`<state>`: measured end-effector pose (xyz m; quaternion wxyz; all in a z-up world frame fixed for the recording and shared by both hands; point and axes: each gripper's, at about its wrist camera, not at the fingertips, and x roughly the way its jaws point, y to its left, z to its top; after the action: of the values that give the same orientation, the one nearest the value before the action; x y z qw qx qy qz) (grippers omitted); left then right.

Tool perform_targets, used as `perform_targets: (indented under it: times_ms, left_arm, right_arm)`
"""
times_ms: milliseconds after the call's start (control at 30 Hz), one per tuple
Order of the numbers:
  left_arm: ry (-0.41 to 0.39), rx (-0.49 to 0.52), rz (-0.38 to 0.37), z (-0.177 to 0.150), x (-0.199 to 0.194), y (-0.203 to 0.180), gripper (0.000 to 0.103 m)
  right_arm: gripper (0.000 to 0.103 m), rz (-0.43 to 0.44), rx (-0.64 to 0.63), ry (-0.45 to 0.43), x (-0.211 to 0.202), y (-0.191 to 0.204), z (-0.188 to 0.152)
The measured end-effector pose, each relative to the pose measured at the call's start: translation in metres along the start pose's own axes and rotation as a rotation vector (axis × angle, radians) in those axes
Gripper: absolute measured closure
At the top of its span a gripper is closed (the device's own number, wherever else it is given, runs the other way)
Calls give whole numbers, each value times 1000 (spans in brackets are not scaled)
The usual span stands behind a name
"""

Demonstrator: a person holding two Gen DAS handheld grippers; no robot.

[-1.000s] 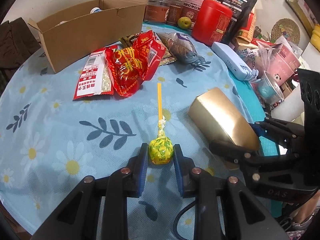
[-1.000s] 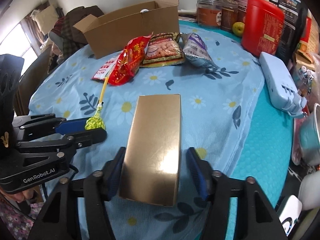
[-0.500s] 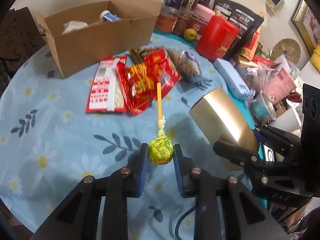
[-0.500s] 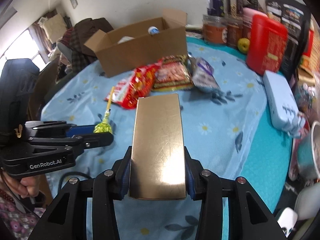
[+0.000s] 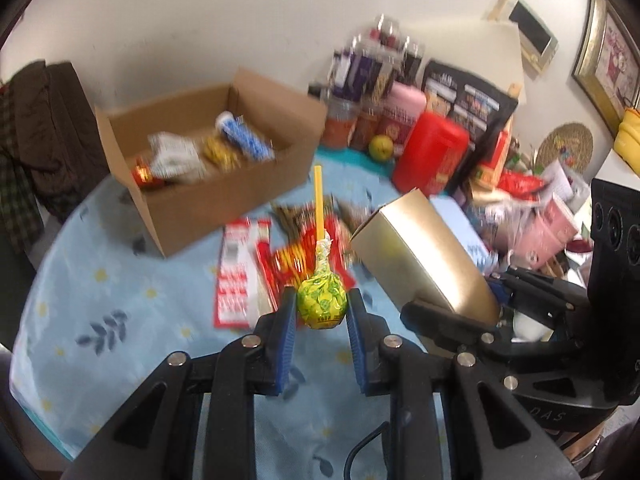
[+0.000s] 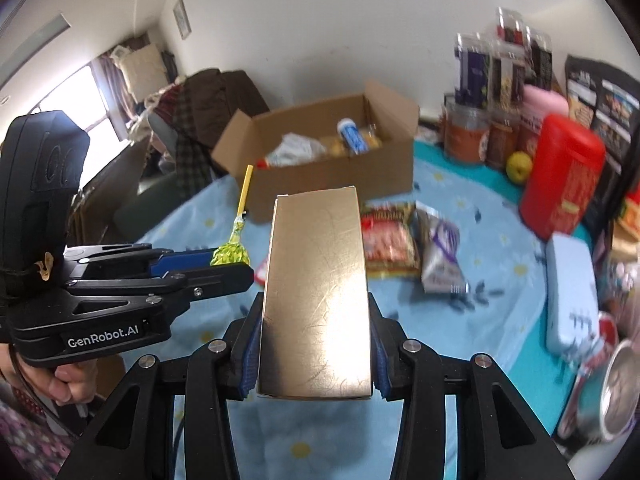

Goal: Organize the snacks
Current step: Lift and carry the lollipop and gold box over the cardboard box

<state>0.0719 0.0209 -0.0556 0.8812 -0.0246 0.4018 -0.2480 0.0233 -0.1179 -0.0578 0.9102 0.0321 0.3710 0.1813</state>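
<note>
My left gripper (image 5: 321,307) is shut on a yellow-green lollipop (image 5: 321,306) with a yellow stick, held above the table; it also shows in the right wrist view (image 6: 232,255). My right gripper (image 6: 315,344) is shut on a gold box (image 6: 316,296), lifted off the table; the box shows at the right in the left wrist view (image 5: 424,258). An open cardboard box (image 5: 224,184) with several snacks inside stands at the back of the table (image 6: 496,280). Red snack packets (image 5: 240,276) lie in front of it.
A red canister (image 6: 564,176), jars and dark bags stand at the back right. A pale blue case (image 6: 568,292) and a metal cup (image 6: 616,392) lie at the right. A purple-and-silver packet (image 6: 440,252) and a red-framed packet (image 6: 388,244) lie mid-table. Coats hang over a chair at the left.
Both grippers have risen from the table and tilted up toward the cardboard box, carrying the lollipop and the gold box. The right gripper closed on the gold box a second ago.
</note>
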Motion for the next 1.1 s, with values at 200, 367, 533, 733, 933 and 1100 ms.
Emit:
perform_targets:
  times_ms: [200, 367, 533, 733, 933, 1100]
  left_arm:
    - [-95, -18, 14, 33, -16, 8, 79]
    - [-153, -14, 42, 59, -26, 14, 79]
    - [-193, -11, 43, 85, -26, 23, 79]
    - [-243, -18, 59, 122, -22, 36, 79]
    - [-281, -31, 102, 154, -8, 53, 79]
    - [-286, -64, 132, 176, 11, 72, 79]
  right_arm:
    - [60, -1, -49, -56, -5, 8, 33]
    - [60, 5, -69, -105, -7, 13, 61]
    - [60, -8, -93, -146, -5, 10, 87]
    - [60, -20, -106, -181, 7, 1, 119]
    - [60, -47, -127, -214, 30, -6, 155]
    - [59, -111, -156, -243, 57, -8, 184]
